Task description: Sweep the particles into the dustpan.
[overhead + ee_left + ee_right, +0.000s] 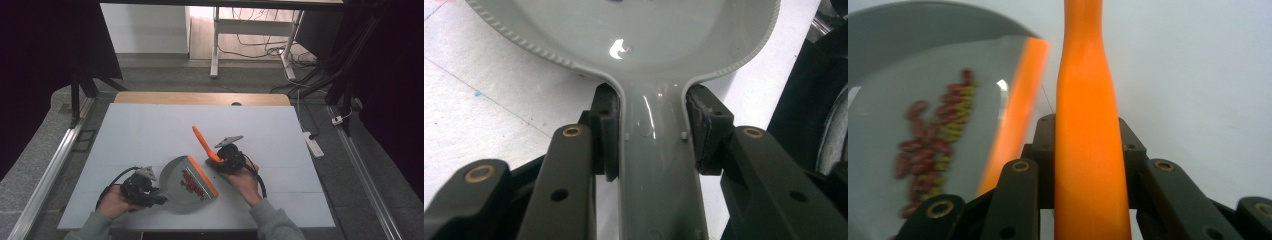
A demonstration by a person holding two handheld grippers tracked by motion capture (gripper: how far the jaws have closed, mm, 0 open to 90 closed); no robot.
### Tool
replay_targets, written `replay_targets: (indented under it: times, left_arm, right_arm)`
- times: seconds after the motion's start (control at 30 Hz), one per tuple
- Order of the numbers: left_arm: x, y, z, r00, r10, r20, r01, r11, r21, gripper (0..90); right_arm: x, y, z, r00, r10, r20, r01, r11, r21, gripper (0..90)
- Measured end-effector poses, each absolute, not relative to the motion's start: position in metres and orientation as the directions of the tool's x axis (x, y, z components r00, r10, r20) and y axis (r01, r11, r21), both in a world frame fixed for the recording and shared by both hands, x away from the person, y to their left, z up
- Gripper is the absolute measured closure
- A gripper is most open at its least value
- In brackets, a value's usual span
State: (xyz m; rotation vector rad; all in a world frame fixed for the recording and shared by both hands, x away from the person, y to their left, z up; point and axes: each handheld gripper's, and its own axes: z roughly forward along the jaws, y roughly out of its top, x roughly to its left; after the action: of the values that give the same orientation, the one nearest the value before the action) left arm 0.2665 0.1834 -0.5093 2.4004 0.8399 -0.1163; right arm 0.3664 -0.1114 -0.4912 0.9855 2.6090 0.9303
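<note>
A grey dustpan (pixel 182 180) with an orange front lip (pixel 202 176) lies on the white table, holding a small heap of red and yellow bits (pixel 192 181). My left gripper (pixel 156 196) is shut on the dustpan's handle (pixel 659 165), its pads pressing the handle from both sides. My right gripper (pixel 220 159) is shut on an orange brush handle (pixel 205 143), which slants up and to the left, just right of the pan's lip. In the right gripper view the orange handle (pixel 1089 145) runs up between the jaws, with the pan (pixel 913 115) and the heap (pixel 933 140) to its left.
The white table top (pixel 150 130) has a wooden strip (pixel 200 98) along its far edge. A white desk frame (pixel 250 35) with cables stands on the floor beyond. A power strip (pixel 314 143) lies on the floor to the right of the table.
</note>
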Motion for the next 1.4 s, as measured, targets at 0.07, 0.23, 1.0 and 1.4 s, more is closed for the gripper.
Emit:
replay_targets:
  times: [0.07,0.23,1.0,1.4]
  left_arm:
    - [0.266,0.183,-0.509,0.794,0.547,-0.265,0.598,-0.626,0.5,61.5]
    - [0.266,0.183,-0.509,0.795,0.546,-0.266,0.598,-0.629,0.497,61.4]
    - [0.267,0.188,-0.515,0.792,0.546,-0.272,0.597,-0.601,0.532,61.4]
    - [0.268,0.188,-0.516,0.788,0.548,-0.281,0.601,-0.583,0.547,61.4]
  right_arm:
    - [0.361,-0.103,-0.492,-0.776,0.629,0.042,0.513,0.592,0.622,71.1]
    - [0.348,-0.083,-0.493,-0.805,0.592,0.051,0.48,0.597,0.643,71.1]
    - [0.355,-0.119,-0.444,-0.81,0.567,0.149,0.451,0.44,0.777,71.1]
    - [0.361,-0.128,-0.453,-0.797,0.588,0.137,0.474,0.469,0.746,71.1]
